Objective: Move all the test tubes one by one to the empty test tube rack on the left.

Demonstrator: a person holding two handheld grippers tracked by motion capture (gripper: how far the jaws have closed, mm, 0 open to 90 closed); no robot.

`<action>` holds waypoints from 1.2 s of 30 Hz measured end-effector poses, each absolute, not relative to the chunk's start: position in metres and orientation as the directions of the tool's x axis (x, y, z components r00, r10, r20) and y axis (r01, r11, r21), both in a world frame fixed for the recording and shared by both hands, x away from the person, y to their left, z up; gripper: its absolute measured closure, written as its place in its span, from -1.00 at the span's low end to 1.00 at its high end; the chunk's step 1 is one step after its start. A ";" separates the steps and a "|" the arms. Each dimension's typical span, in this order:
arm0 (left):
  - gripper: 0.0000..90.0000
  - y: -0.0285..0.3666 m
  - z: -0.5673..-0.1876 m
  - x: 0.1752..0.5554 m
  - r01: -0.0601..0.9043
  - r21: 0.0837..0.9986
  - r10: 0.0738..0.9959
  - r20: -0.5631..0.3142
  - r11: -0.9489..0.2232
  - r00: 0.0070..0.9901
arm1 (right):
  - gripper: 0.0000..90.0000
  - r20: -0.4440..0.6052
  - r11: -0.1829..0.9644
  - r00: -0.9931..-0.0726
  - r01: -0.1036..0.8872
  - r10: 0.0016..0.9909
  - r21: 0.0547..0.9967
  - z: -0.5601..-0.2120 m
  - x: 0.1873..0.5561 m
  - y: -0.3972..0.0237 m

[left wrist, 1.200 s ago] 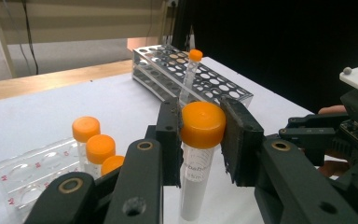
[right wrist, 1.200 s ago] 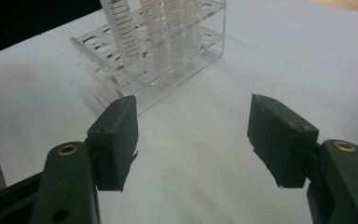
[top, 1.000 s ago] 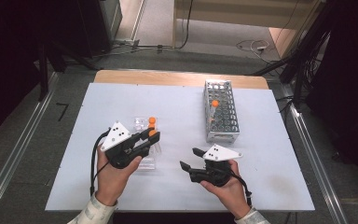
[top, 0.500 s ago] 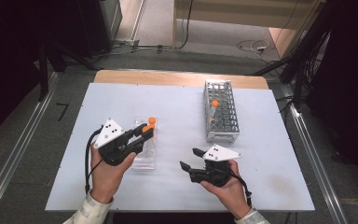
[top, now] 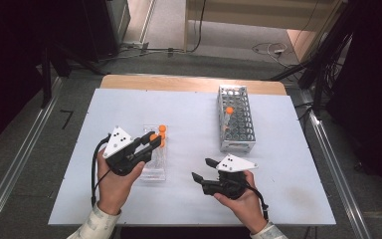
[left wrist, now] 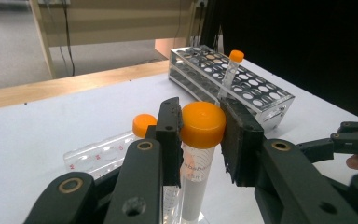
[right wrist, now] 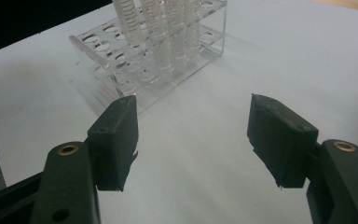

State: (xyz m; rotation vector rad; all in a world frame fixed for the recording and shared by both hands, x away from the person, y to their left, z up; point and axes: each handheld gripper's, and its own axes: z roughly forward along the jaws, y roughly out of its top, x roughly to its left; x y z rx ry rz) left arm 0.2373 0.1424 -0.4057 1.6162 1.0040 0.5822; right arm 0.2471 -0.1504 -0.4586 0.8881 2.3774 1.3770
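While left fingers (left wrist: 200, 140) pinch an orange-capped tube (left wrist: 200, 154), steel rack (top: 236, 119) holds one, right fingers (right wrist: 200, 140) spread.

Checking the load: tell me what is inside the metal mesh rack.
The metal mesh rack holds one clear orange-capped tube standing upright; its other visible holes are empty. The tube's bottom is hidden.

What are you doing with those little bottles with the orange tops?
A person holds a gripper in each hand at a white table. The left gripper has its jaws shut on the orange cap of a tube, just over a clear rack that holds another orange-capped tube. The right gripper waits with open jaws and nothing between them. Farther back stands a metal rack with one tube in it.
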 end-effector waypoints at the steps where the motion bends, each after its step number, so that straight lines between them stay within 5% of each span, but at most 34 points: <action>1: 0.57 0.142 -0.407 0.238 0.310 0.949 0.845 -0.123 -0.053 0.521 | -0.28 0.082 0.366 -0.781 0.379 0.619 0.850 -0.459 0.247 -0.150; 36: 0.56 0.131 -0.431 0.240 0.362 0.924 0.859 -0.081 -0.126 0.505 | -0.28 0.072 0.379 -0.784 0.376 0.616 0.846 -0.461 0.245 -0.148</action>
